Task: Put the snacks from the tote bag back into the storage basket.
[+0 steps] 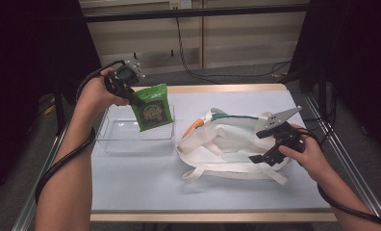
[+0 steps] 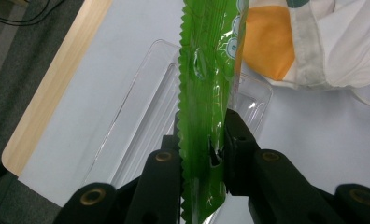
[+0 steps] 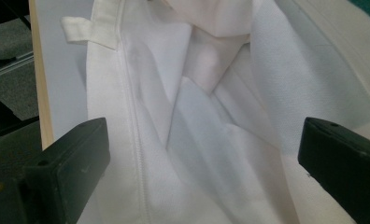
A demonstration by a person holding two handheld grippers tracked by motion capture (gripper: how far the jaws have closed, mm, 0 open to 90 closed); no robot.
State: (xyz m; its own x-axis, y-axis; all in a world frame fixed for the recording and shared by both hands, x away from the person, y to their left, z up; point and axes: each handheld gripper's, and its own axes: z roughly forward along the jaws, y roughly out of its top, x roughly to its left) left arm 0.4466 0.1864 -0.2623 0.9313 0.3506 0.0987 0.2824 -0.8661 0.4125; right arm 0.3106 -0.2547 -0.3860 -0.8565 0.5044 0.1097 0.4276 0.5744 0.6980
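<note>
A green snack packet [image 1: 153, 108] hangs in the air above a clear plastic tray [image 1: 116, 134] at the table's left. My left gripper [image 1: 133, 98] is shut on the packet's upper left edge; in the left gripper view the packet [image 2: 206, 93] runs up between the two black jaws, with the tray [image 2: 141, 116] below it. A white cloth tote bag [image 1: 227, 144] with orange and green trim lies at centre right. My right gripper [image 1: 265, 144] stands open over the bag's right side, its jaws wide apart above the white cloth [image 3: 197, 121].
The table has a pale blue top [image 1: 140, 183] with a wooden edge [image 1: 212, 216]. The bag's handles [image 1: 236, 174] trail toward the front. Metal rails [image 1: 345, 159] run along the table's sides, and black cables [image 1: 193, 67] lie on the floor behind.
</note>
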